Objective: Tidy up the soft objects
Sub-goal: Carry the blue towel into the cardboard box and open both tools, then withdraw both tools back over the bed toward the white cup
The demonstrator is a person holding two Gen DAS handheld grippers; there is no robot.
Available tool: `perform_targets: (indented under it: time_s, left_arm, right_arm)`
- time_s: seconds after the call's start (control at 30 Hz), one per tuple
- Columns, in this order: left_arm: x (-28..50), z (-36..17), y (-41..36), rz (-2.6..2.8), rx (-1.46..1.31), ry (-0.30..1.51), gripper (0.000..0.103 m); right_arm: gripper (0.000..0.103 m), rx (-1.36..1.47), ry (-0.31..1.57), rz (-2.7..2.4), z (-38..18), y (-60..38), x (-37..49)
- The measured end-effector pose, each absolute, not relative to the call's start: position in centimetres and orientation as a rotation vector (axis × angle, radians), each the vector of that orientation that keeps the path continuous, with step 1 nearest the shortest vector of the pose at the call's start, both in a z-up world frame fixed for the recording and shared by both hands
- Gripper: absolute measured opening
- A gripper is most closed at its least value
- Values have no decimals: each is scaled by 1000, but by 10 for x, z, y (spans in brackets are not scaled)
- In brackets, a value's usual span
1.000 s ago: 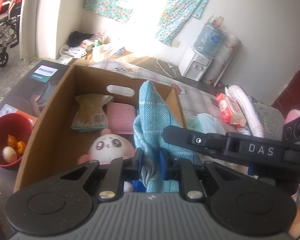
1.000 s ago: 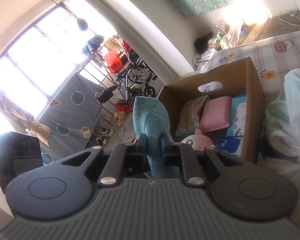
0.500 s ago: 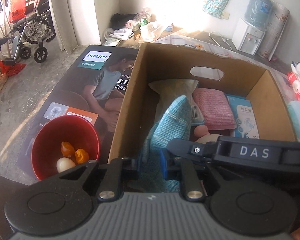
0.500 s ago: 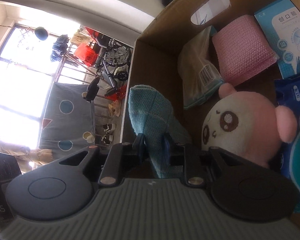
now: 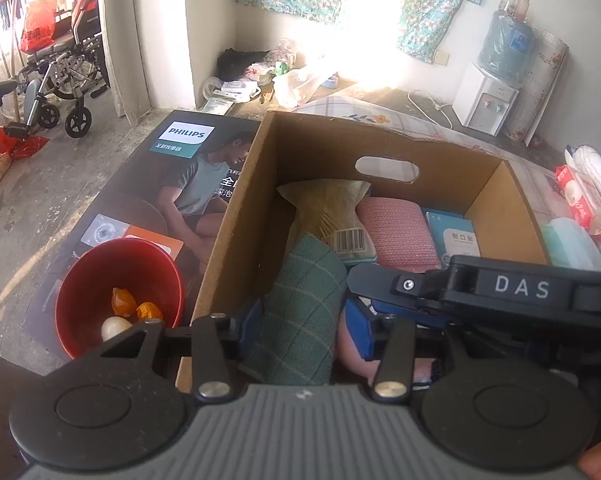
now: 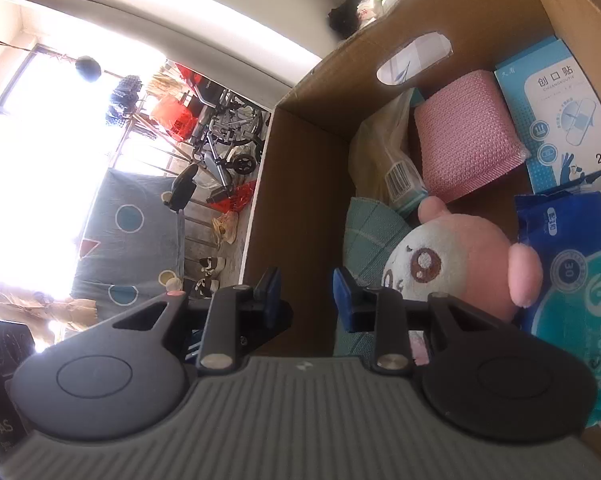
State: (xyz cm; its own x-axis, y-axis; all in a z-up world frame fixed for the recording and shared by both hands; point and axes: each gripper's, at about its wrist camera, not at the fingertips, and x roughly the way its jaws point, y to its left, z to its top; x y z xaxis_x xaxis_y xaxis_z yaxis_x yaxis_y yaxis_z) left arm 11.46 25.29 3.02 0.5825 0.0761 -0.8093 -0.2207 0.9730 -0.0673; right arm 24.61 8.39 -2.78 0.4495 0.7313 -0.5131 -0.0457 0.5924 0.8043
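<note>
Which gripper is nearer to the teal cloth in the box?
Left. The left gripper has its open jaws around the teal cloth; the right gripper is open beside it, nothing between its jaws.

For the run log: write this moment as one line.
teal cloth: in cardboard box, beside plush toy | left gripper: opening, cloth between jaws | right gripper: opening, empty

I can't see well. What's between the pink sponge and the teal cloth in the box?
A clear bag with a barcode lies between the pink sponge and teal cloth, seen in both wrist views.
</note>
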Motion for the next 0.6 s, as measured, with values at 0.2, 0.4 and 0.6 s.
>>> perform_targets:
  time_s: [0.2, 0.4, 0.6]
  left_arm:
    - [95, 50, 222, 105, -183, 878, 60]
    - [79, 69, 173, 5, -165, 814, 71]
    - [61, 75, 103, -136, -125, 769, 74]
  right_arm:
    - [38, 792, 918, 594, 1, 58, 229]
    - [48, 797, 804, 600, 32, -1, 196]
    - [51, 755, 700, 547, 53, -77, 147]
